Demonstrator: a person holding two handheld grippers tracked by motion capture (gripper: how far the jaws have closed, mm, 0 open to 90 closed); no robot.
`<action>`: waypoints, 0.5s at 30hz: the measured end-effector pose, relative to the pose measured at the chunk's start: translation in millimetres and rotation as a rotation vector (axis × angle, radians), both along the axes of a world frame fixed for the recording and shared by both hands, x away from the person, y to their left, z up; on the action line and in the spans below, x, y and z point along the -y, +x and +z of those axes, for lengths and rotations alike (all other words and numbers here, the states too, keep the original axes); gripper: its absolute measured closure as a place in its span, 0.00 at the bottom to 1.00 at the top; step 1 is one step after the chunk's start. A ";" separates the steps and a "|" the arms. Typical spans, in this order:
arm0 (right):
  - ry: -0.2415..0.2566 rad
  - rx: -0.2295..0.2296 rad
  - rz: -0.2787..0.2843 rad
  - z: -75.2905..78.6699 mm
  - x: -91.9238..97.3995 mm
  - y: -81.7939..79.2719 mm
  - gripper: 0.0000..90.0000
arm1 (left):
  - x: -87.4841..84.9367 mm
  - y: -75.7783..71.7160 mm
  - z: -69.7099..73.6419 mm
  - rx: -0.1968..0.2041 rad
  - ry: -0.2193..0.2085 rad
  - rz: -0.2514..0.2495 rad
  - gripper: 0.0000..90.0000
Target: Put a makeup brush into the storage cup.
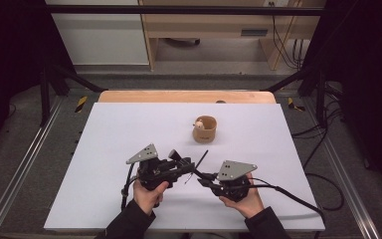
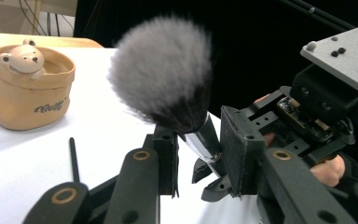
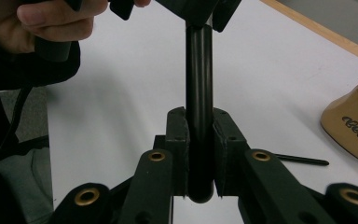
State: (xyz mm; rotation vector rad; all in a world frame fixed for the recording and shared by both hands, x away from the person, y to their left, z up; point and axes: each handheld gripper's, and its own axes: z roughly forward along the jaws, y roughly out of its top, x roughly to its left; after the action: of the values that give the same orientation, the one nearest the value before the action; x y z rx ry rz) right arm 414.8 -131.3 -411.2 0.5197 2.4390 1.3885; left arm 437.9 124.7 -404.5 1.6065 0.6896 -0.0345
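white table (image 1: 129,129), 1 bear pot (image 1: 205,129), 1 brush (image 2: 168,79) gripped by right claw (image 3: 200,154), left claw (image 2: 200,154) narrowing round its ferrule, 1 thin stick (image 2: 73,158)

We find the white table (image 1: 129,129) bare across its left half, its right flank and the near edge. One fixed obstacle stands beyond the centre: a tan bag-shaped pot with a small bear figure on its rim (image 1: 205,129), well apart from both hands. A thin black stick (image 1: 200,160) lies just beyond the grippers, towards the pot. The gap between the left gripper (image 1: 181,158) and right gripper (image 1: 202,178) is blocked by a black-handled, grey-bristled brush (image 2: 163,74) spanning it.
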 end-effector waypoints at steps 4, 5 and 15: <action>-0.007 0.002 0.002 -0.8 -0.9 -0.1 0.88 | 0.2 -1.0 0.5 0.002 -0.009 -0.011 0.78; -0.008 0.002 0.003 -1.0 -1.1 -0.2 0.88 | 0.2 -1.4 0.8 0.002 -0.010 -0.012 0.79; -0.016 0.008 0.007 -2.5 -2.4 0.0 0.87 | 1.3 -4.4 3.2 0.015 -0.017 -0.036 0.83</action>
State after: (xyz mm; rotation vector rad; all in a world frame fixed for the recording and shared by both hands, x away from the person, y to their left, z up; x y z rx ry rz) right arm 414.8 -128.9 -413.6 0.5010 2.4459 1.3702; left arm 433.5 123.5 -401.3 1.6016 0.6478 -0.0542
